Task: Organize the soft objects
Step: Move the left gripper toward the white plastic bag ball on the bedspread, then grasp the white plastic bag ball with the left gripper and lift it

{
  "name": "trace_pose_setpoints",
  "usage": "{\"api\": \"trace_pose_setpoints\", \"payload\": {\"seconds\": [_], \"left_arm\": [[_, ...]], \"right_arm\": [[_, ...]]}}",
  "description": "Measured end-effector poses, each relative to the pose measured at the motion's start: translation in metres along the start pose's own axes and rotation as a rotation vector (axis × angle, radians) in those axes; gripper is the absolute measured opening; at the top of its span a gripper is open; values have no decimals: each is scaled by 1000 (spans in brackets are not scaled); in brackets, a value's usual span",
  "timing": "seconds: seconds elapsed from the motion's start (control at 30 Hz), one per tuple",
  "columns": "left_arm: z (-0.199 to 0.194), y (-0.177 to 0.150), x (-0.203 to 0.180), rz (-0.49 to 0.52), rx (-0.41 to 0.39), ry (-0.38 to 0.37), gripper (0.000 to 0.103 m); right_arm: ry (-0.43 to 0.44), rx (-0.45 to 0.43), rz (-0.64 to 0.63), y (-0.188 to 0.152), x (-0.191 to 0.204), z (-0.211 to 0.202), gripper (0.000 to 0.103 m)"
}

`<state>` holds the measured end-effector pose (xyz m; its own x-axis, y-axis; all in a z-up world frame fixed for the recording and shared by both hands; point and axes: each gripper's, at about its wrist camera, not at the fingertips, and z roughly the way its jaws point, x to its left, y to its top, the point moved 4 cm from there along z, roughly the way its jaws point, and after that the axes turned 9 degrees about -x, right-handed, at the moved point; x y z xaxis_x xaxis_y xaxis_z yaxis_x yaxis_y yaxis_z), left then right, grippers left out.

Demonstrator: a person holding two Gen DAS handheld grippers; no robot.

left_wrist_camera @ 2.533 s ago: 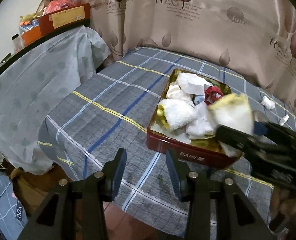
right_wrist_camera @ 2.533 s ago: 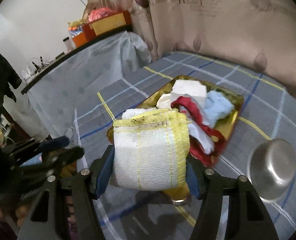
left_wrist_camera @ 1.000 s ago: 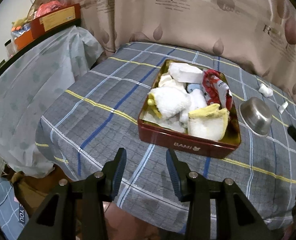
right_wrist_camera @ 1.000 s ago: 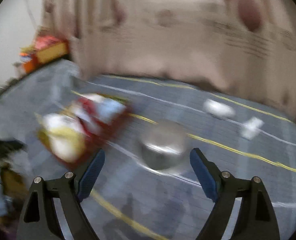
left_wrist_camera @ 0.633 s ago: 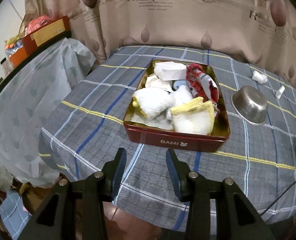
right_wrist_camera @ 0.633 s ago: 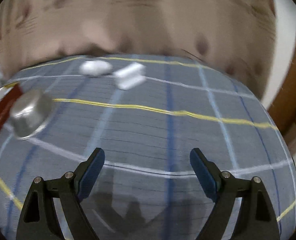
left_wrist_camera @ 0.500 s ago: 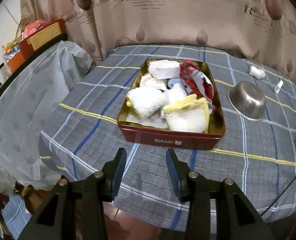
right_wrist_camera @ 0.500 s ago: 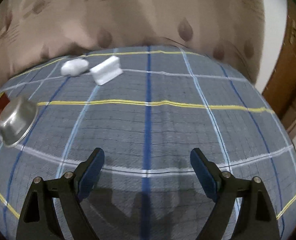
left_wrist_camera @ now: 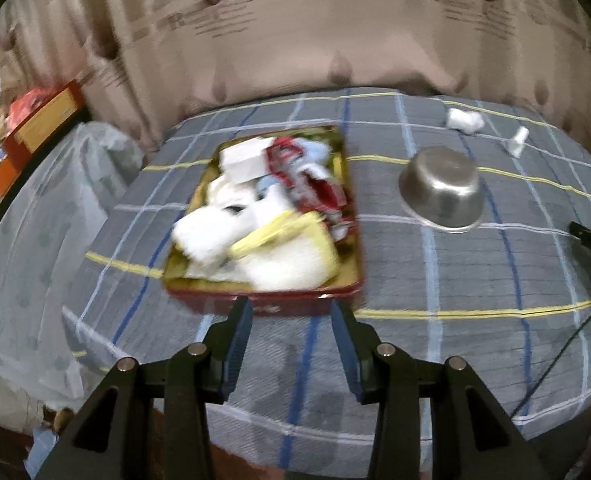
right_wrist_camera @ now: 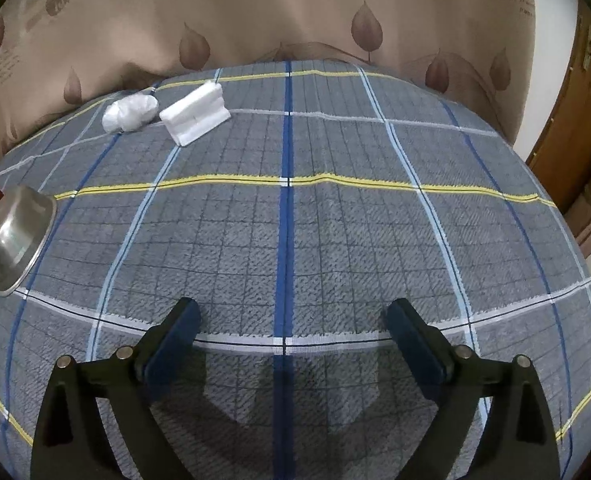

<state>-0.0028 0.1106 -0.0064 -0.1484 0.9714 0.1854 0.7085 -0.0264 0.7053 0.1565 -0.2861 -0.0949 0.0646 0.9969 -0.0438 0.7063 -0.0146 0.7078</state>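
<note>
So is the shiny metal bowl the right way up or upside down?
Upside down. The metal bowl rests rim-down on the checked tablecloth, its flat base facing up, beside the red tin of soft things.

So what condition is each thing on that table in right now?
Red tin: lidless, heaped with cloths.
Yellow-edged cloth: lying in the tin, nothing gripping it.
Steel bowl: upside down on the tablecloth.
White wad: crumpled, loose on the table.
White folded pad: folded, beside the wad.
Left claw: open, empty.
Right claw: just opened wider, empty.
</note>
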Motion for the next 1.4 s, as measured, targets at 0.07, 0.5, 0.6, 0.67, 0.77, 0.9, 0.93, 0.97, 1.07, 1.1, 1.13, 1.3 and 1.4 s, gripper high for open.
{"api": "trace_pose_setpoints", "payload": {"seconds": [0.07,0.5,0.6,0.67,0.77,0.9,0.93,0.97,1.07,1.1,1.13,1.3,1.4], "left_arm": [[2,8,-13,16,5,-38,42],[38,99,-113,98,53,-355,42],[55,127,-140,151,42,-393,42],[71,145,-159,176,53,-426,42],[100,166,-184,194,77,-460,42],[140,186,-207,188,112,-526,42],[151,191,-213,199,118,-540,42],[162,194,-221,224,128,-546,42],[185,200,-237,305,152,-565,42],[190,201,-242,335,161,-580,42],[196,203,-248,383,157,-572,42],[213,207,-267,614,96,-551,42],[225,206,-278,753,78,-541,42]], "right_arm": [[0,4,5,0,0,1,98],[2,11,17,0,0,4,102],[14,7,22,0,-1,3,102],[19,5,27,0,-2,3,102],[35,-3,39,0,-3,1,102],[58,-17,61,0,-6,-2,102],[64,-21,65,1,-6,-3,102],[68,-25,70,1,-7,-4,102],[82,-36,83,1,-8,-5,102],[87,-40,87,2,-9,-6,102],[91,-42,91,2,-9,-6,102],[104,-55,102,2,-10,-8,102],[112,-65,115,2,-11,-9,102]]}}
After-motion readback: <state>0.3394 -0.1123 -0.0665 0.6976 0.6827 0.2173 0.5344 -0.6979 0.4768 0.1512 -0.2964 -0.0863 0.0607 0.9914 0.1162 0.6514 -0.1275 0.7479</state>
